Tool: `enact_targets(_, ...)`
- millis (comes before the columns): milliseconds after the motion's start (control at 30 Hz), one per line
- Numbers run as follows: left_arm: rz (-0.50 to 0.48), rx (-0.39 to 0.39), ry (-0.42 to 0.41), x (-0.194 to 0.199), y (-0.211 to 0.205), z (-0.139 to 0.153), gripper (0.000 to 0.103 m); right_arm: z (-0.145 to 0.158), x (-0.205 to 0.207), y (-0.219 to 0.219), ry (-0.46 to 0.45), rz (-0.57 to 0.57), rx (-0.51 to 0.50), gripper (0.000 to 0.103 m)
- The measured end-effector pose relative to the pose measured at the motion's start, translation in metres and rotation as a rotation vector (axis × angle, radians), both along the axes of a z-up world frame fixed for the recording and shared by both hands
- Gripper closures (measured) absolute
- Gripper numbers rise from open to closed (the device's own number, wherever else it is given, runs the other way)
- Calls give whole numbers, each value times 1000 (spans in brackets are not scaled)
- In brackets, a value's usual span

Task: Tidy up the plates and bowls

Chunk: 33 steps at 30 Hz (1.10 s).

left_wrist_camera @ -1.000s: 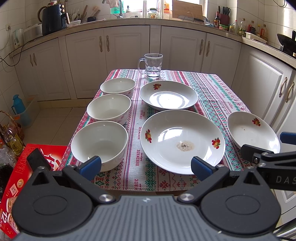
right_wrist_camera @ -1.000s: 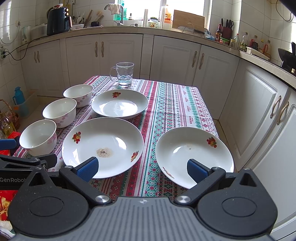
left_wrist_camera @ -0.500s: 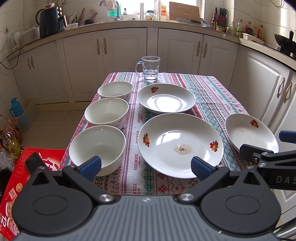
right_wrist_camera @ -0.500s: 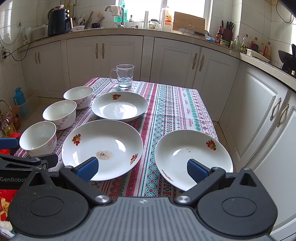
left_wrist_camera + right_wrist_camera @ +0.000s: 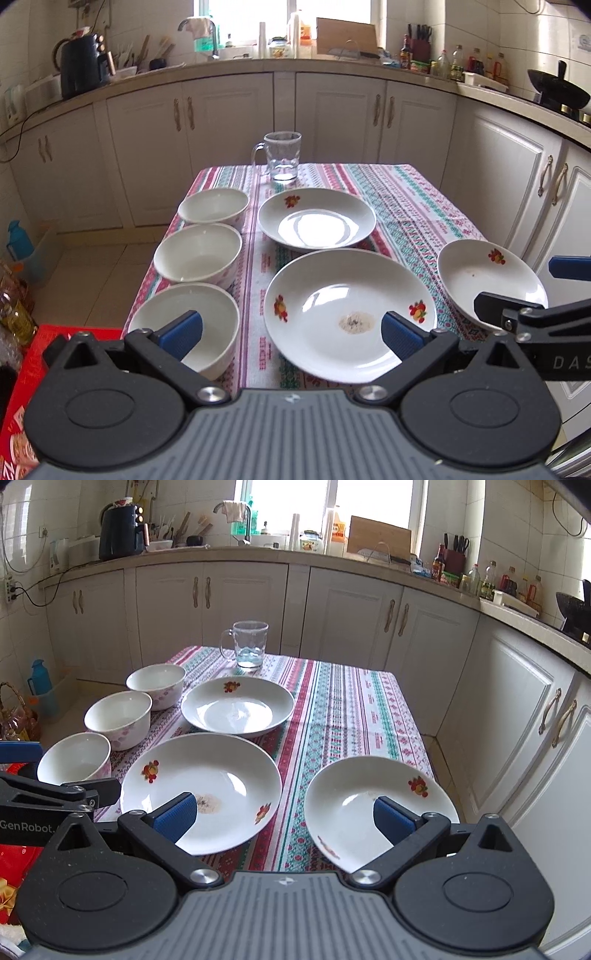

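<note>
Both grippers lower, nearer table; left gripper [image 5: 291, 328], right gripper [image 5: 282, 814] fingers apart. Basket [image 5: 16, 716] only in right view.

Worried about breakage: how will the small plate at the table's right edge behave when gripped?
The small plate looks glazed, so probably slippery and rigid. It seems to overhang the table edge, so pushing may tip it. Likely fragile.
</note>
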State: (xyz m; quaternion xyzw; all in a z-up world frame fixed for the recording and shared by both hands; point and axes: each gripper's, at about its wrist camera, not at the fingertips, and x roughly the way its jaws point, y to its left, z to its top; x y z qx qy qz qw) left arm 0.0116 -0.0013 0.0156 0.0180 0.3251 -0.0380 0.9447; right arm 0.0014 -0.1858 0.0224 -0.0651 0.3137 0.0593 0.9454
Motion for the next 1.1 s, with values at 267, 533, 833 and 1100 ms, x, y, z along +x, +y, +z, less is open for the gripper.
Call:
enact_targets(267,-40,-8,-49,11,-6,4,1,2,6,-14,-23,-2,13,0)
enact_targets(533,-114,-28,-75,22,-12,4,1,-1,6,-38,-67,27,-3,0)
enact_targets(833,-218,-45,-9,38,-30,-1,1,-14,2,-82,-81,23,-43,0)
enact_targets(1100,-249,-38,30,62,-52,-8,1,-43,0,-114,-25,38,-27,0)
